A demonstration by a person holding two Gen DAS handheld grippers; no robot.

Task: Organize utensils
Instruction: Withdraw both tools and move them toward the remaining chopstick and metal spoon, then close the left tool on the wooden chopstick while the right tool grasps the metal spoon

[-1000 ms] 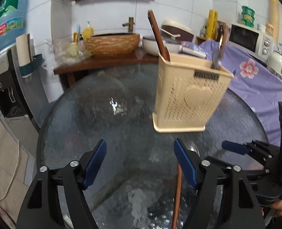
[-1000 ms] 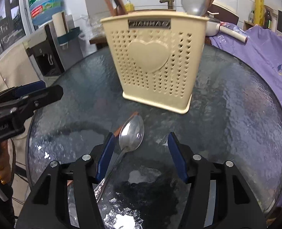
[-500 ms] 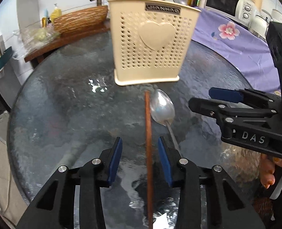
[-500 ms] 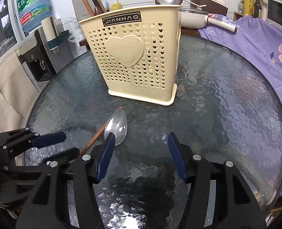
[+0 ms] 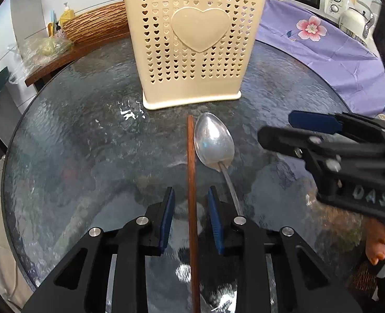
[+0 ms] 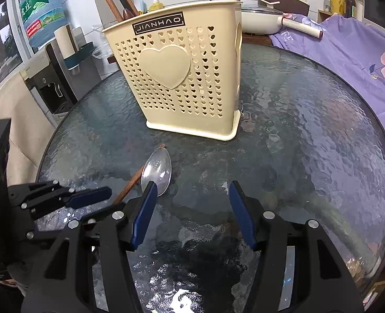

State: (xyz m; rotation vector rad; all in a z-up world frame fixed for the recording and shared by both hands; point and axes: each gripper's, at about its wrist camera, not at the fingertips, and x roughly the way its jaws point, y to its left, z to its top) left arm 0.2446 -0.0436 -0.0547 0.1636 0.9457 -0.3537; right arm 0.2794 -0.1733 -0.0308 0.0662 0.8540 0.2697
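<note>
Left gripper (image 5: 191,217) straddling wooden chopstick (image 5: 191,182) (lengthwise), tip toward holder (image 5: 192,44)

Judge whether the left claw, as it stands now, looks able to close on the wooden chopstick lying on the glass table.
Probably yes. The left claw is open with the wooden chopstick running between its pads, apart from both. The metal spoon lies just right of it, its handle outside the right pad.
</note>
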